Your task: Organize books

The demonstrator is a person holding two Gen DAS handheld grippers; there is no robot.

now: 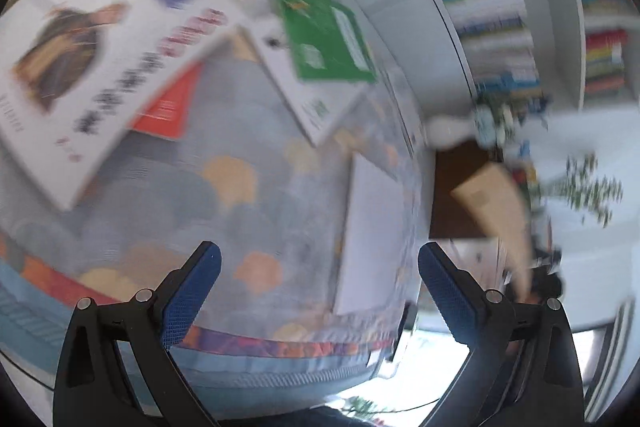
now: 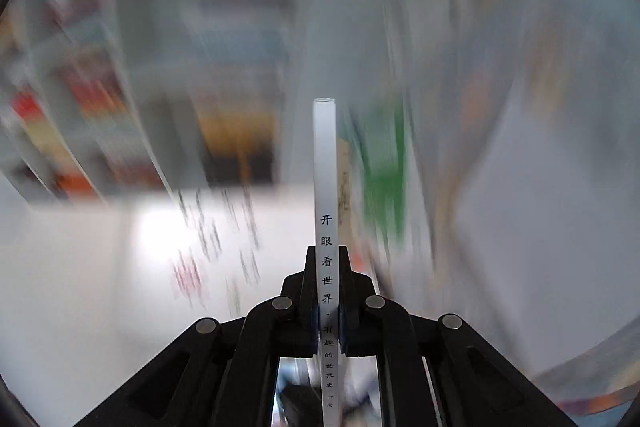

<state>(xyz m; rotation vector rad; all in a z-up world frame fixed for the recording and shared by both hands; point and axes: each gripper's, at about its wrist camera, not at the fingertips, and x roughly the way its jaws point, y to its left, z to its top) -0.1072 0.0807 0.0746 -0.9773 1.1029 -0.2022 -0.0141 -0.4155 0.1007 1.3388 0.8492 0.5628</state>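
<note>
The shelves hold rows of blurred books. Loose books lie scattered on the bench. The left gripper hangs above it, jaws wide apart and empty. The right gripper is clamped on a thin white book, spine facing the camera.

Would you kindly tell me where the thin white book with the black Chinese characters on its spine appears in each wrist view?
Left wrist view: I cannot find it there; the left gripper is open over the patterned tablecloth, near other books.
Right wrist view: the thin white book stands upright in the centre, clamped at its spine by the right gripper.
Shared landmark: the bookshelves, blurred in both.
</note>
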